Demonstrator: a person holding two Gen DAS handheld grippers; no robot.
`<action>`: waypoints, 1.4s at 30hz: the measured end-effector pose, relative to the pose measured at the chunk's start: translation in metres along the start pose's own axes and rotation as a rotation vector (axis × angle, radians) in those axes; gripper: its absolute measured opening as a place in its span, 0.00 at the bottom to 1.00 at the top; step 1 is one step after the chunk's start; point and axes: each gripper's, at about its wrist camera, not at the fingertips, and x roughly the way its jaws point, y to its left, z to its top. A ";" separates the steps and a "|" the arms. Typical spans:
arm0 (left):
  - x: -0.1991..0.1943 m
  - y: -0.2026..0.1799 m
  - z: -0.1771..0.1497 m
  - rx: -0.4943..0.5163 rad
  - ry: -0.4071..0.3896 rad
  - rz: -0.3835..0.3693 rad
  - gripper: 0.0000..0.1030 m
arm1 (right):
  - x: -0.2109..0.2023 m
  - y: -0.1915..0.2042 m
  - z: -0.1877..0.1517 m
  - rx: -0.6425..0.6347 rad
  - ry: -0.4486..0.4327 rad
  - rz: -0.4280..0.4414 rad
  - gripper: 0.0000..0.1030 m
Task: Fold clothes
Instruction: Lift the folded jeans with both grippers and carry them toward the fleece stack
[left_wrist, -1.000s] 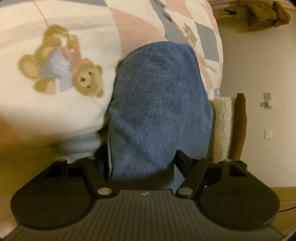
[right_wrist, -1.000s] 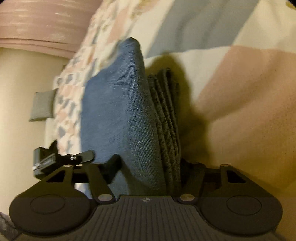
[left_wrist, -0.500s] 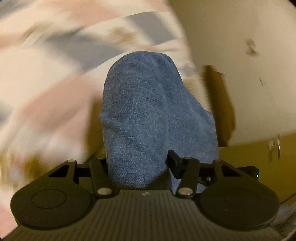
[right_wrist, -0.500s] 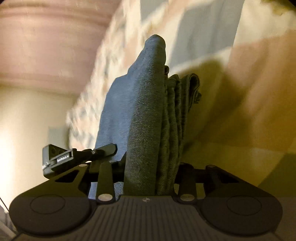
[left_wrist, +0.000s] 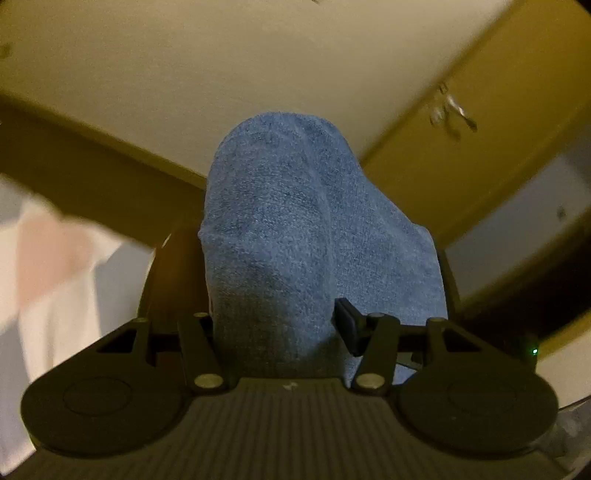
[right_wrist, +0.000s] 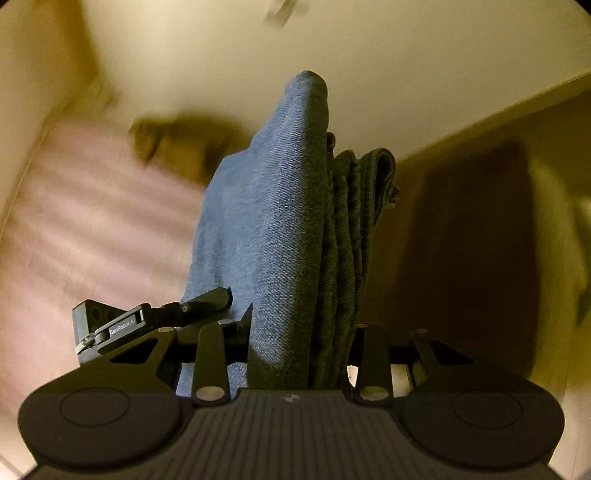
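Denim bundle: one folded pair of jeans (left_wrist: 295, 229), raised between my two claws, with wall and cupboard behind it where a second ago lay the bed's quilt; I judge it folded and travelling. Left claw (left_wrist: 275, 321) and right claw (right_wrist: 299, 332) each clamp its layers.

Jeans (left_wrist: 291, 229): lifted off the bed, now against wall and ceiling.
Bed quilt (left_wrist: 55, 258): slid to the left view's edge.
Both views: swung upward.
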 end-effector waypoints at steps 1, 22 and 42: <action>0.011 0.000 0.009 0.017 0.020 -0.005 0.48 | 0.002 -0.005 0.005 0.025 -0.027 -0.014 0.34; 0.098 0.062 -0.013 0.014 0.082 -0.104 0.57 | 0.049 -0.073 0.014 0.127 -0.111 -0.141 0.37; 0.009 -0.043 -0.106 0.533 -0.248 0.276 0.41 | 0.010 0.053 -0.021 -0.826 -0.148 -0.445 0.70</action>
